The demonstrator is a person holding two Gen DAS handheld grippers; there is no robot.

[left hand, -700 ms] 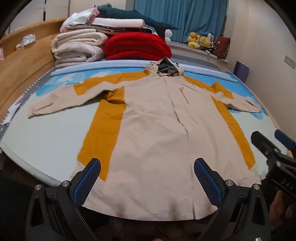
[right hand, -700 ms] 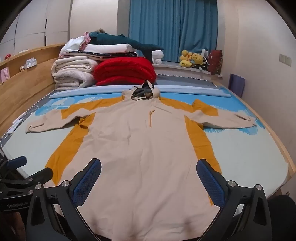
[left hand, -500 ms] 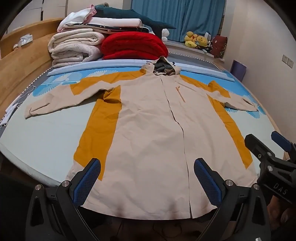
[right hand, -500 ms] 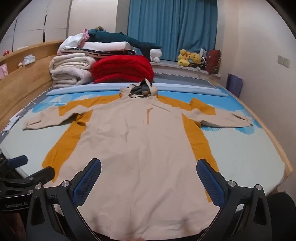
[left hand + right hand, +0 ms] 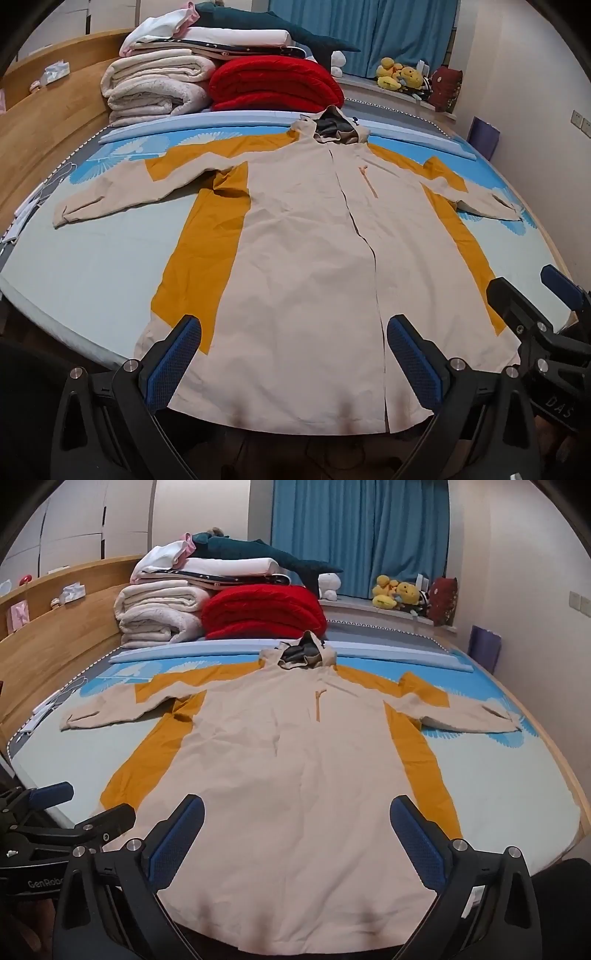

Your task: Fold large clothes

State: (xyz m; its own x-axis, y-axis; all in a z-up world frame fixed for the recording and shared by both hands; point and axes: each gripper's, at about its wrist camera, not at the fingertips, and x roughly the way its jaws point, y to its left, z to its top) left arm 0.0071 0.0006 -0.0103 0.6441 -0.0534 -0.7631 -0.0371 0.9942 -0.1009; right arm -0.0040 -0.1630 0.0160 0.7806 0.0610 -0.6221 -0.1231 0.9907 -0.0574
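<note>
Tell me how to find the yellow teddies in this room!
Find the blue curtain at the far end of the room, beyond the bed. On the ledge below it, right of the red blanket, sit the yellow stuffed toys. Nothing else on that ledge is yellow.

The coat's (image 5: 295,266) hem hangs over the near edge of the bed (image 5: 74,266), and part of it lies behind the left gripper's (image 5: 293,363) blue pads (image 5: 171,363). Both grippers' bodies are cut off by the bottom edge. The plush toys (image 5: 397,590) by the curtain (image 5: 362,535) are too small to identify. Small items on the headboard ledge (image 5: 44,587) are unreadable.
</note>
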